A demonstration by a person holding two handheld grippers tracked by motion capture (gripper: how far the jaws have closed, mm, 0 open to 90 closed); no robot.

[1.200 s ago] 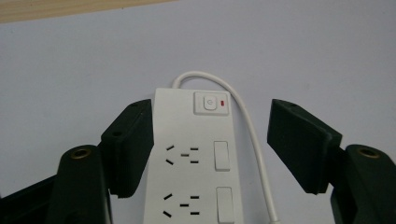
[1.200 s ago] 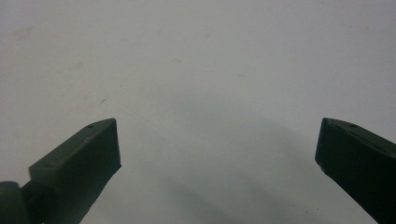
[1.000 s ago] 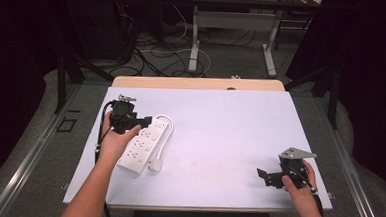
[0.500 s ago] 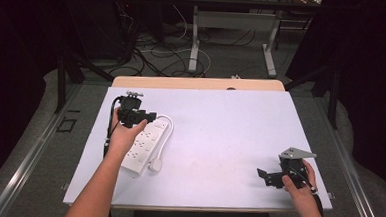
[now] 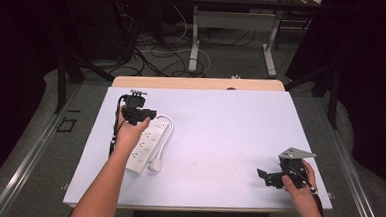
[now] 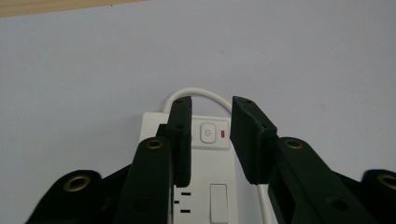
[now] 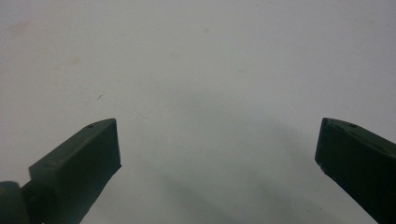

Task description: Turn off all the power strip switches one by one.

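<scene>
A white power strip (image 5: 146, 142) lies on the left part of the white table (image 5: 220, 125), with its cord looping round to a plug (image 5: 156, 164). My left gripper (image 5: 141, 114) hovers over the strip's far end. In the left gripper view the jaws stand a little apart, open (image 6: 212, 101), and frame the strip's (image 6: 210, 186) power button (image 6: 207, 132) and a red light (image 6: 222, 134) without touching them. My right gripper (image 5: 265, 176) rests near the table's front right corner; its jaws are wide open (image 7: 218, 123) over bare tabletop.
A wooden strip (image 5: 197, 82) borders the table's far edge. Beyond it are a desk frame (image 5: 232, 30) and loose cables (image 5: 148, 56) on the floor. A metal rail (image 5: 33, 150) runs along the floor at the left.
My left gripper has shifted slightly forward and to the right along the power strip, toward its switch end. The right gripper has stayed put.
</scene>
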